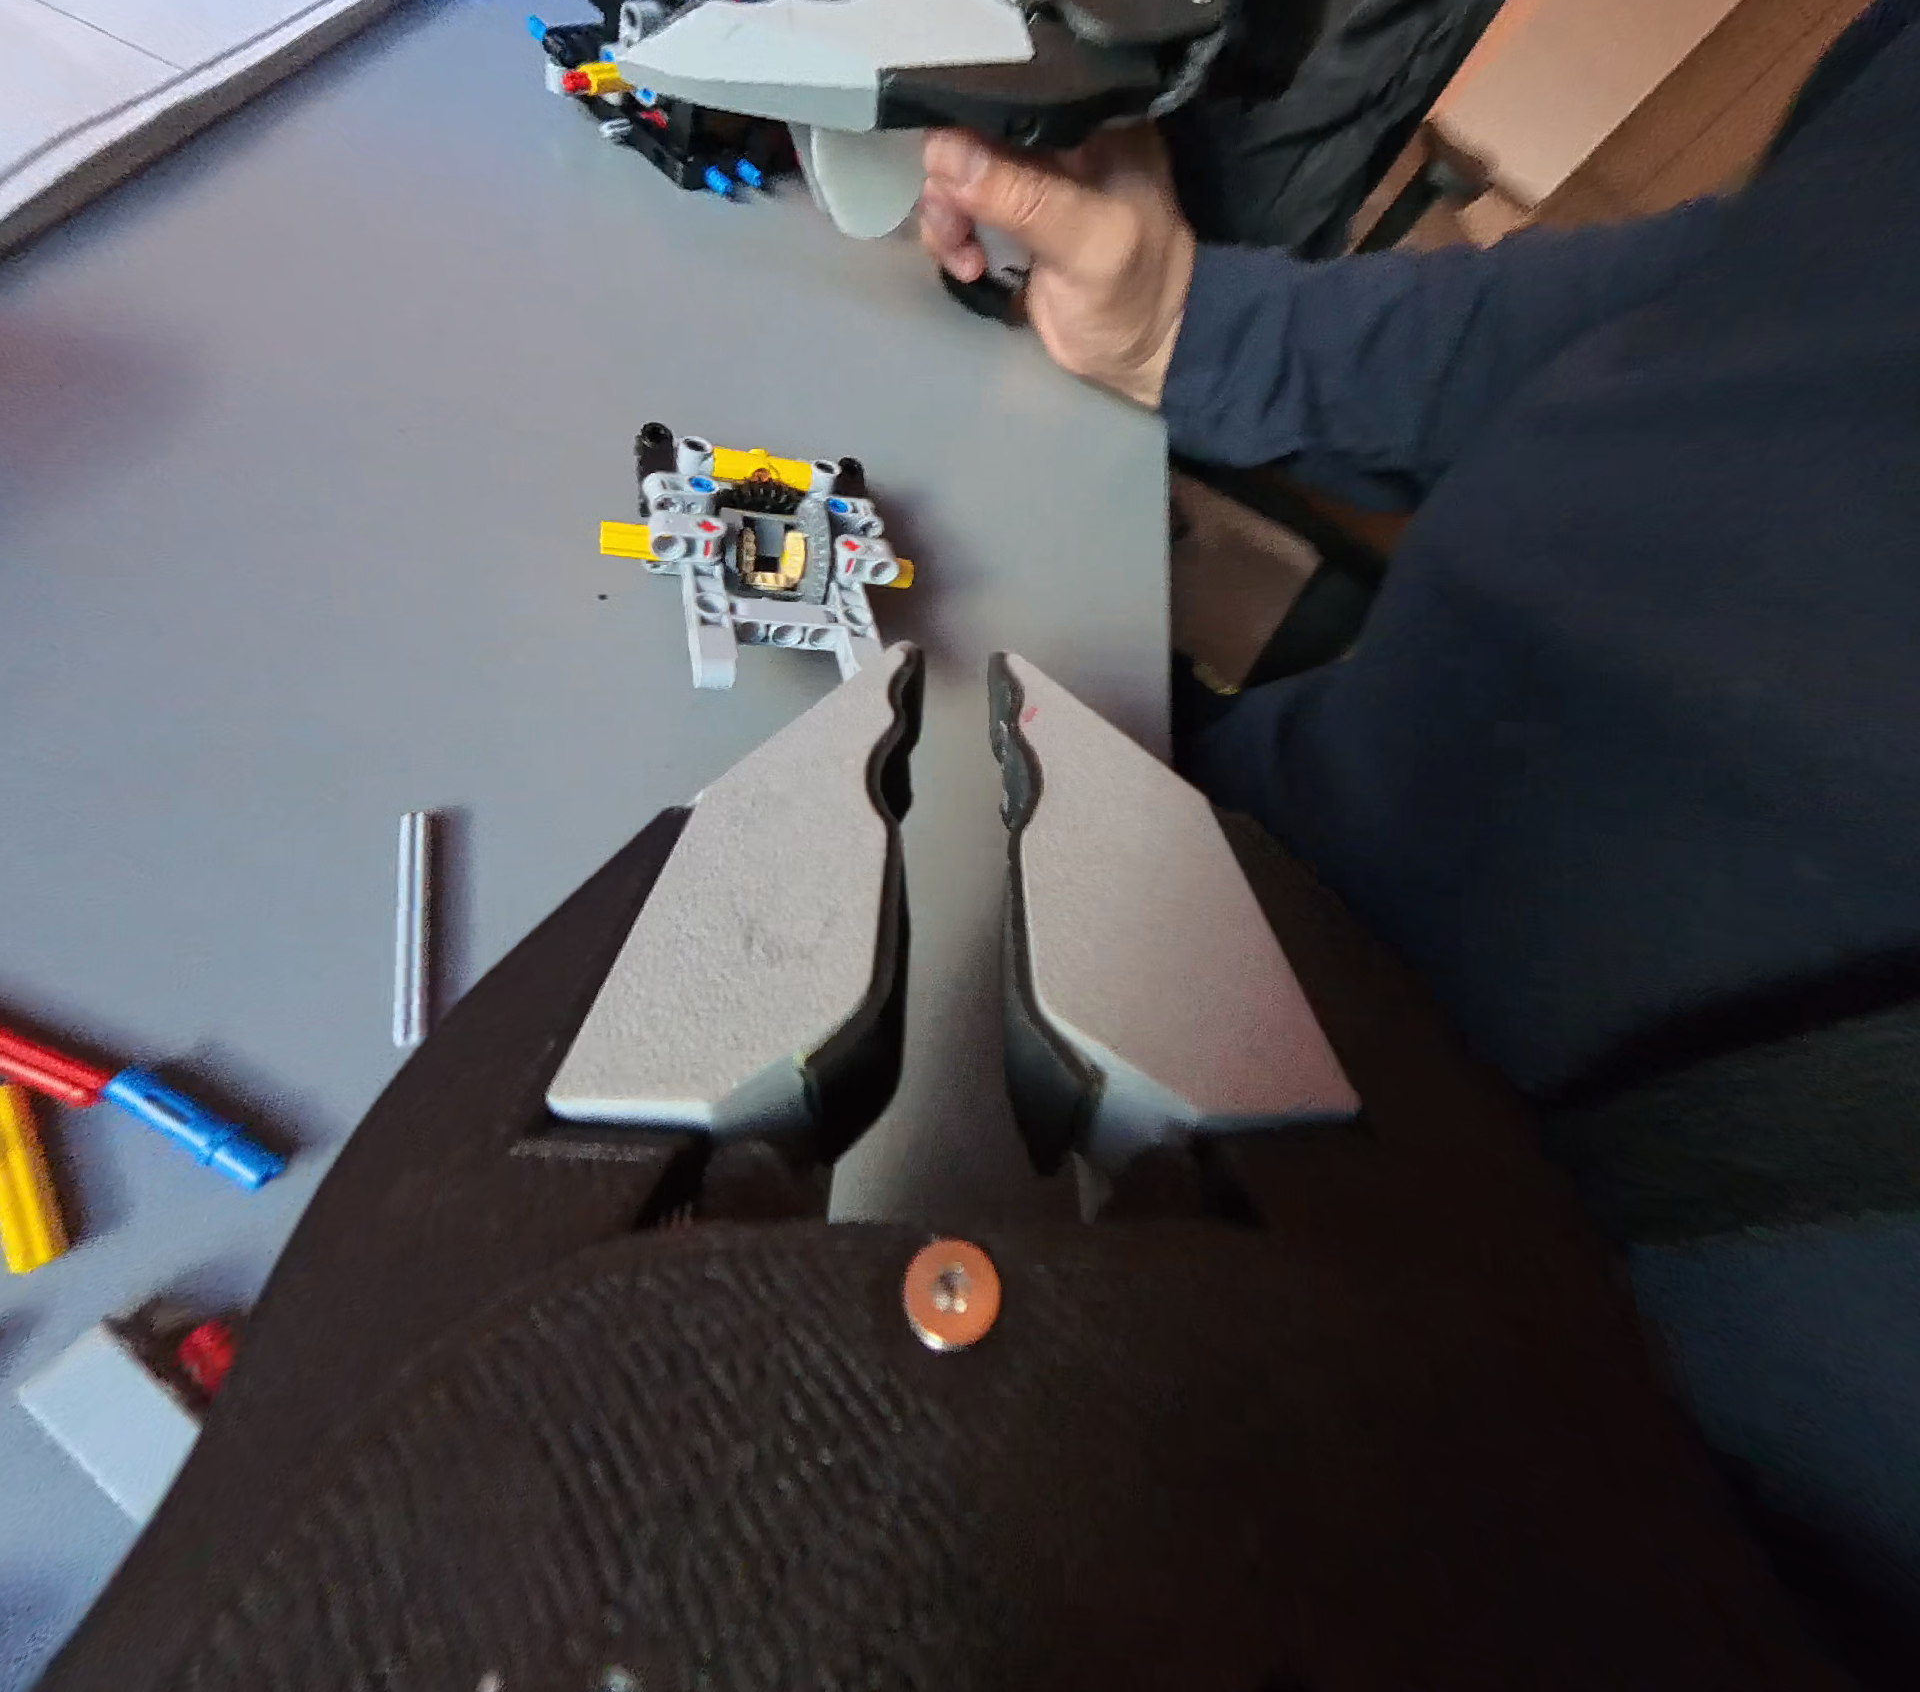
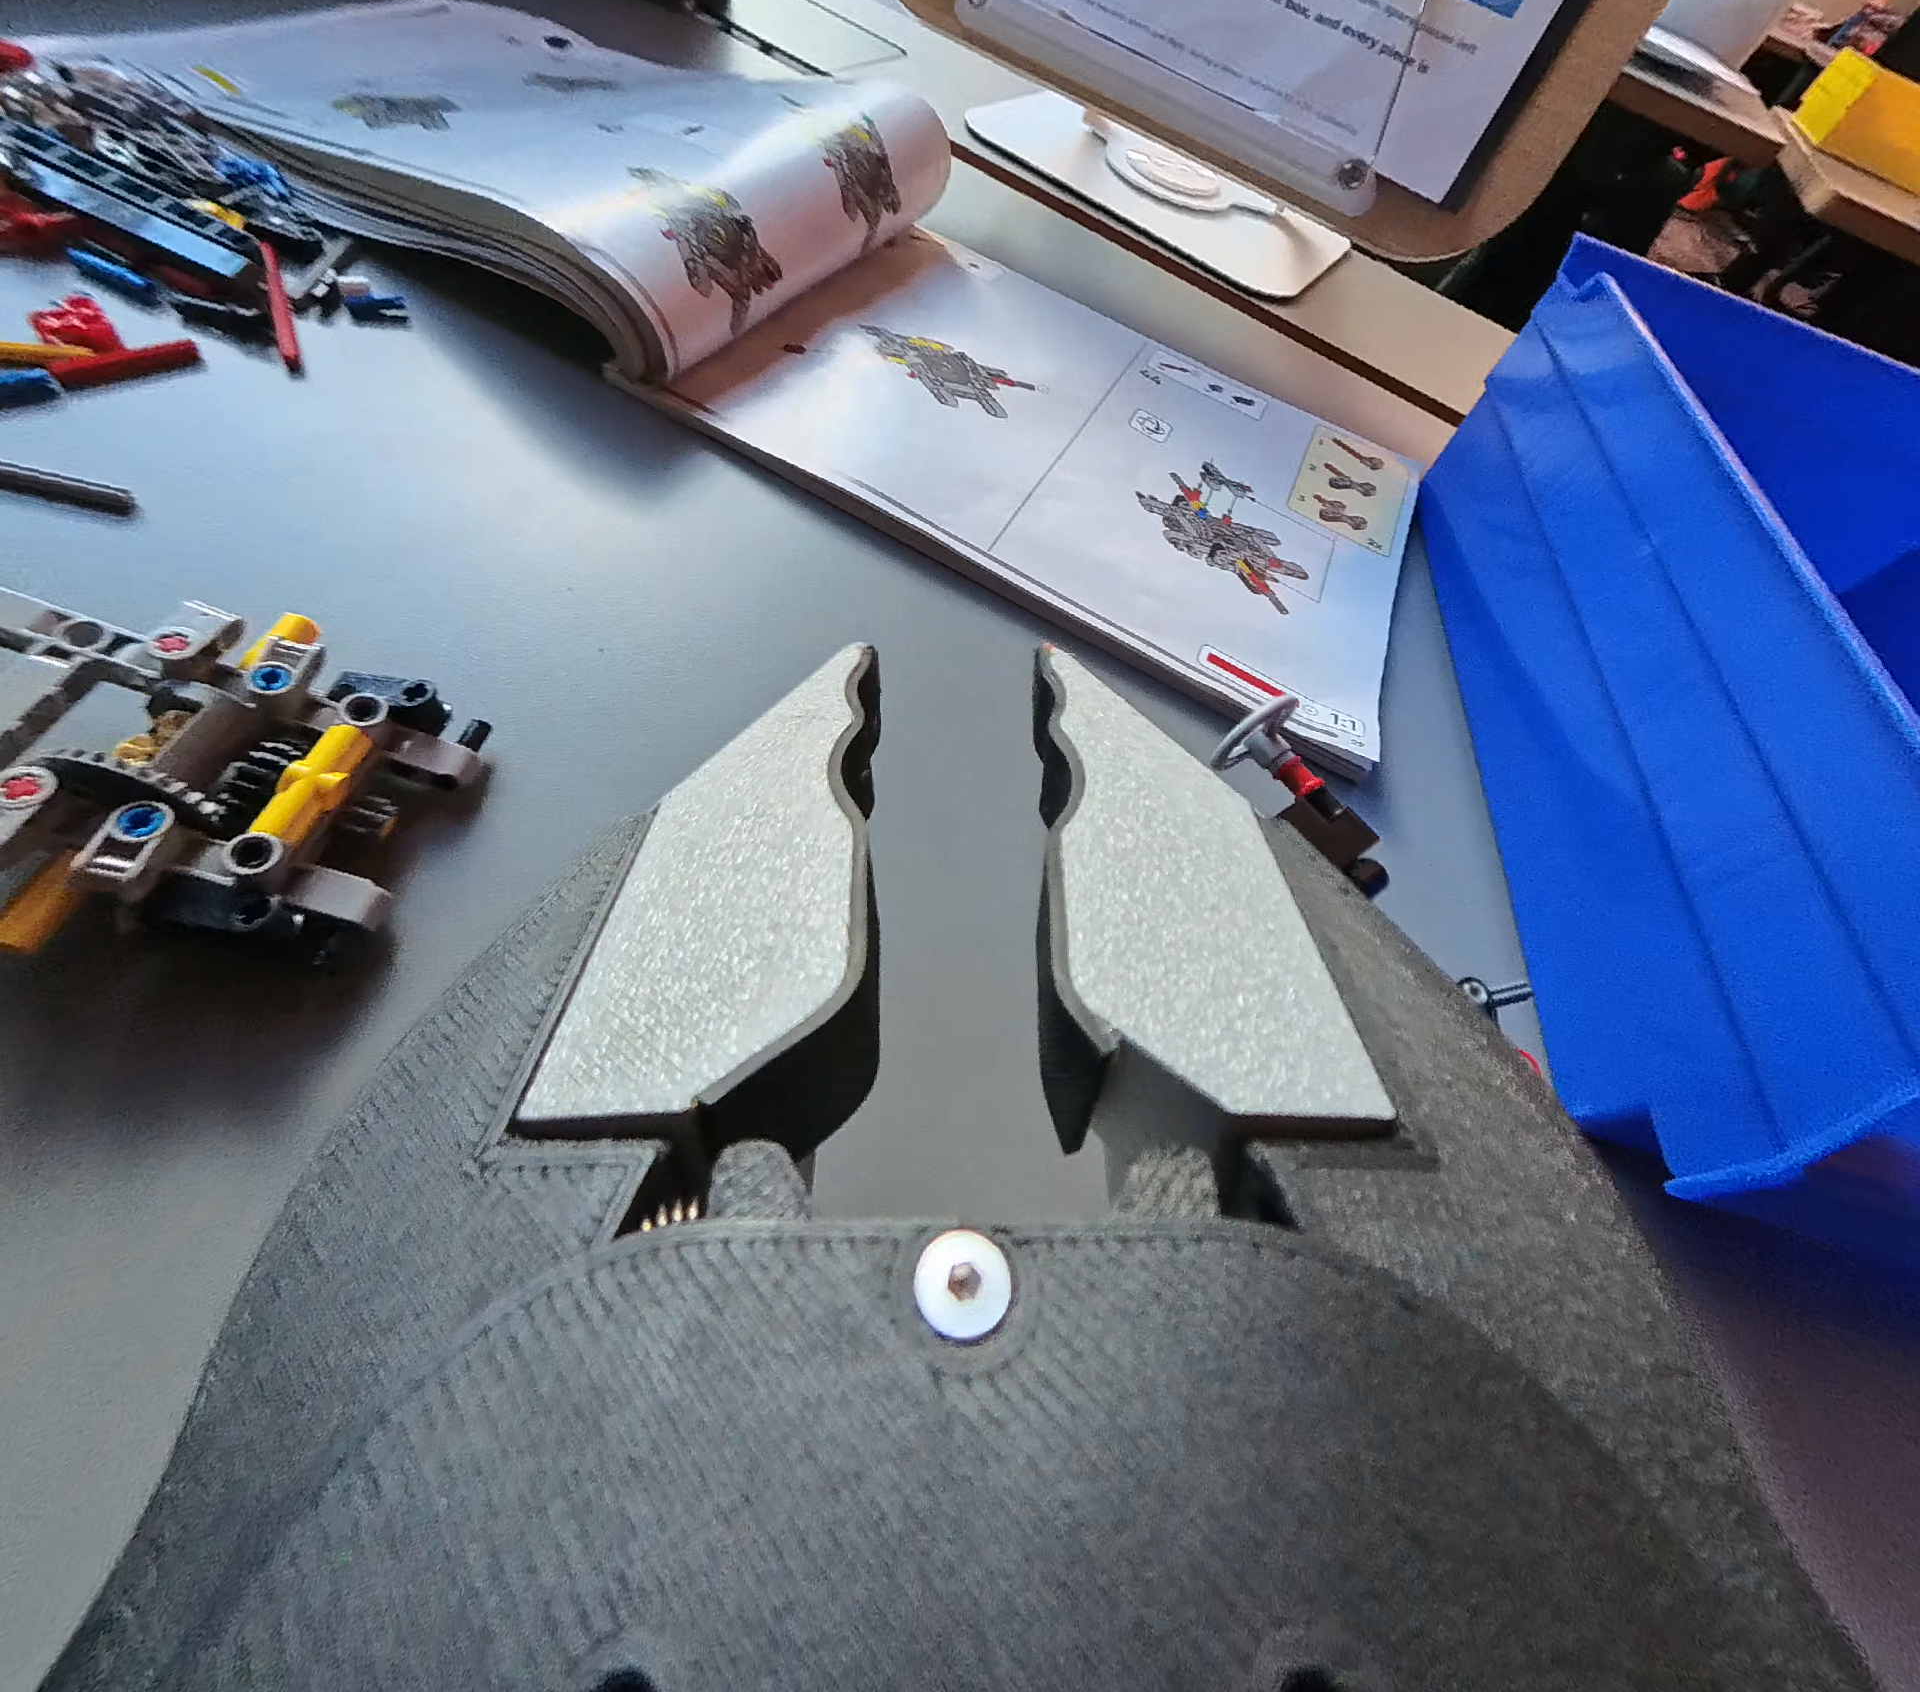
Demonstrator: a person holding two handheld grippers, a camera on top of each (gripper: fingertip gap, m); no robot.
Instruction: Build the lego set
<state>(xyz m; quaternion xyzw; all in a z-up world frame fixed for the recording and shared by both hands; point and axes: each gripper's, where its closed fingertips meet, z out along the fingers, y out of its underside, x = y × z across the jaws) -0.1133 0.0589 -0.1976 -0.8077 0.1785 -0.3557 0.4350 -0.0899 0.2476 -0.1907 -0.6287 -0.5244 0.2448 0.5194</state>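
L gripper (image 1: pixel 954 666) hung over the grey table (image 1: pixel 312 416) w/ jaws slightly apart, bare table showing in the gap, nothing pinched. Nearest thing was the small grey-and-yellow brick assembly (image 1: pixel 756 546) w/ a black gear in the middle: it lay on the table just ahead and to the left of the fingertips, its near grey leg just beside the left fingertip (image 1: pixel 902 668); contact couldn't be told. A grey axle (image 1: pixel 411 927) lay left of the gripper, and red, blue and yellow pins (image 1: pixel 135 1112) farther left.

R gripper (image 2: pixel 956 671) also stood w/ jaws spread, only dark tabletop between them. The same assembly (image 2: pixel 208 790) sat off to its left, well clear of the fingers. A second, black build w/ a grey steering wheel (image 2: pixel 1252 733) lay just right of the right finger, partly hidden under the gripper body. An open instruction booklet (image 2: pixel 1039 437) lay ahead, a blue bin (image 2: pixel 1683 707) to the right.
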